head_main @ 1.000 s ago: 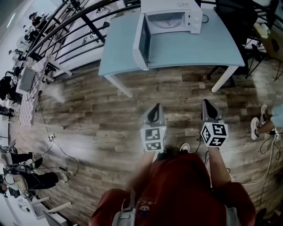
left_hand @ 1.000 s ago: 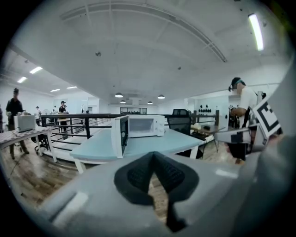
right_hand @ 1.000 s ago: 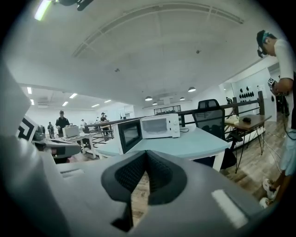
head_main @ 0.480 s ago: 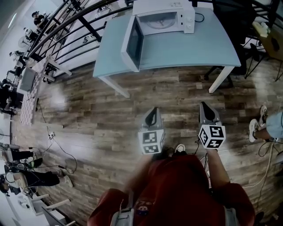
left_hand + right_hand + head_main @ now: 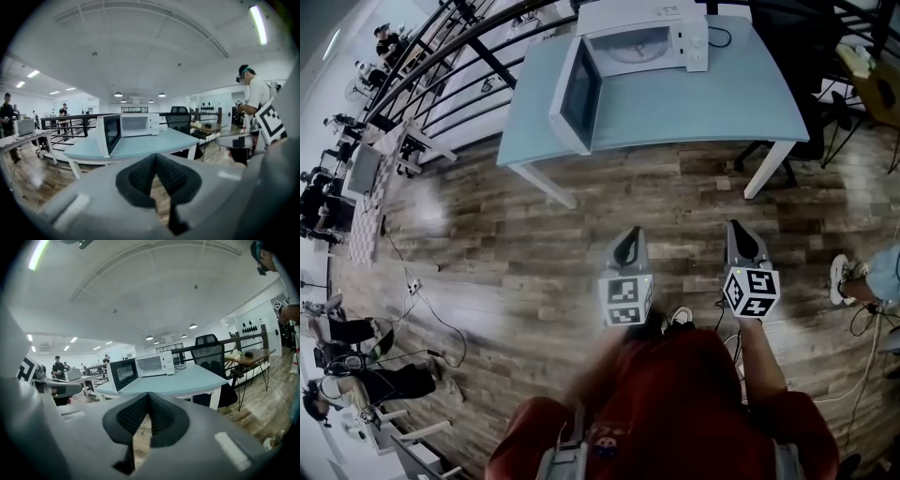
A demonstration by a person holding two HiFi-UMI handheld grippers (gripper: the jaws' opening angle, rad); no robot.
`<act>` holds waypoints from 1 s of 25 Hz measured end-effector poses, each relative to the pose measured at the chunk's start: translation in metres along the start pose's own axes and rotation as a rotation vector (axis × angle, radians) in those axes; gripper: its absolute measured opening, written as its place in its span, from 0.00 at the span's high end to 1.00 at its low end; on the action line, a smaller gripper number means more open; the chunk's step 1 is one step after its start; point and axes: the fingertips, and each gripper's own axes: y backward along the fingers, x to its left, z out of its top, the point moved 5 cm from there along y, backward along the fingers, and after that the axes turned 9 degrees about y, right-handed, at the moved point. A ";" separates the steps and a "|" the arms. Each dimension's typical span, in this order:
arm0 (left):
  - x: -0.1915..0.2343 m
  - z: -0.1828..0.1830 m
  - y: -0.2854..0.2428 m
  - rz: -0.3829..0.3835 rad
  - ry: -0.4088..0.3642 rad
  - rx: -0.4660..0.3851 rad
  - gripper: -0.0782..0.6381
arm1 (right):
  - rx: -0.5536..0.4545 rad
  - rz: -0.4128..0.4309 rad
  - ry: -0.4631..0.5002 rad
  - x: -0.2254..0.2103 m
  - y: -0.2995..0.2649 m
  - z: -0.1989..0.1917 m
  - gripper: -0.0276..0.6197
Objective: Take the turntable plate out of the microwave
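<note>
A white microwave (image 5: 649,39) stands at the back of a light blue table (image 5: 694,103), its door (image 5: 570,99) swung open to the left. Inside, a pale round turntable plate (image 5: 637,49) shows faintly. Both grippers hang over the wooden floor, well short of the table. My left gripper (image 5: 627,236) and right gripper (image 5: 739,230) point at the table, each shut with nothing held. In the left gripper view the microwave (image 5: 139,125) lies far ahead beyond the closed left gripper (image 5: 155,157). The right gripper view shows the same microwave (image 5: 155,364) past the shut right gripper (image 5: 148,395).
A black office chair (image 5: 789,28) stands behind the table's right end. A dark railing (image 5: 455,56) runs along the left. Cables (image 5: 417,305) trail over the floor at left. Another person's shoes (image 5: 842,274) are at the right edge. The table's white legs (image 5: 764,173) face me.
Both grippers have moved forward together toward the table as the person walks. The microwave and its open door look slightly larger and further left. The jaws stay closed.
</note>
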 end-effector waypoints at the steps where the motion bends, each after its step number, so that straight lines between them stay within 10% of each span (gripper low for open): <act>1: 0.000 0.002 0.000 0.003 -0.001 -0.005 0.89 | -0.001 0.002 -0.003 0.000 -0.001 0.000 0.96; 25: 0.059 0.035 -0.091 -0.003 0.046 -0.024 0.89 | 0.002 0.020 0.044 -0.003 -0.114 0.036 0.96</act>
